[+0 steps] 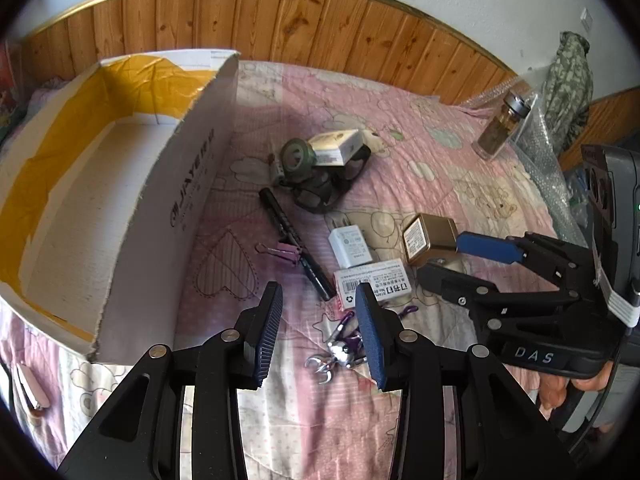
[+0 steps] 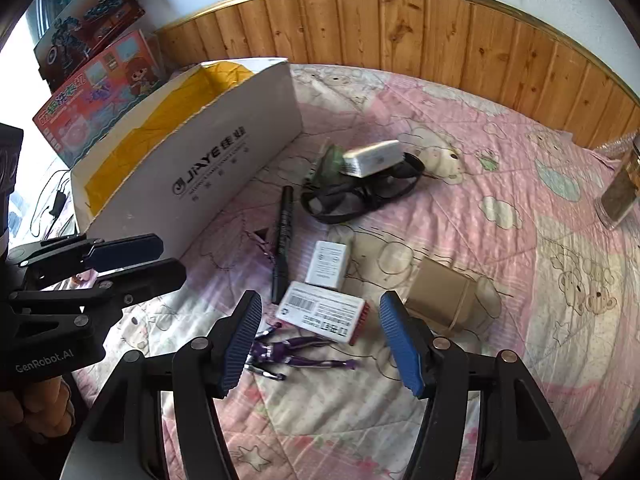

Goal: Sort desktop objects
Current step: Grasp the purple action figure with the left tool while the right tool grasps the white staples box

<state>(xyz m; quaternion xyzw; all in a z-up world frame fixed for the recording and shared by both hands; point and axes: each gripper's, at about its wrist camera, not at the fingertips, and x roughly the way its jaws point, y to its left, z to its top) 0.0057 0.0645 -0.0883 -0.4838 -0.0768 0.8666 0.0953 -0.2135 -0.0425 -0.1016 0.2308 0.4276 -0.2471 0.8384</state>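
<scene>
An open white cardboard box [image 1: 172, 200] with yellow tape inside stands at the left, also in the right wrist view [image 2: 224, 160]. Small objects lie on the pink quilt: a black marker [image 1: 294, 242], a purple binder clip [image 1: 282, 253], a white charger [image 1: 350, 246], a staple box [image 1: 374, 282], a gold tin [image 1: 430, 236], a purple keychain [image 1: 340, 346], black glasses [image 2: 360, 196], a tape roll [image 1: 296, 156] and a small white box [image 1: 334, 146]. My left gripper [image 1: 320, 336] is open and empty above the keychain. My right gripper [image 2: 320, 342] is open and empty above the staple box [image 2: 322, 312].
A glass bottle [image 1: 500, 126] and bubble wrap [image 1: 548, 160] stand at the far right. Toy boxes [image 2: 96, 92] lean behind the cardboard box. Wood panelling [image 2: 400, 32] runs along the back. A camouflage cloth [image 1: 568, 80] hangs at the right.
</scene>
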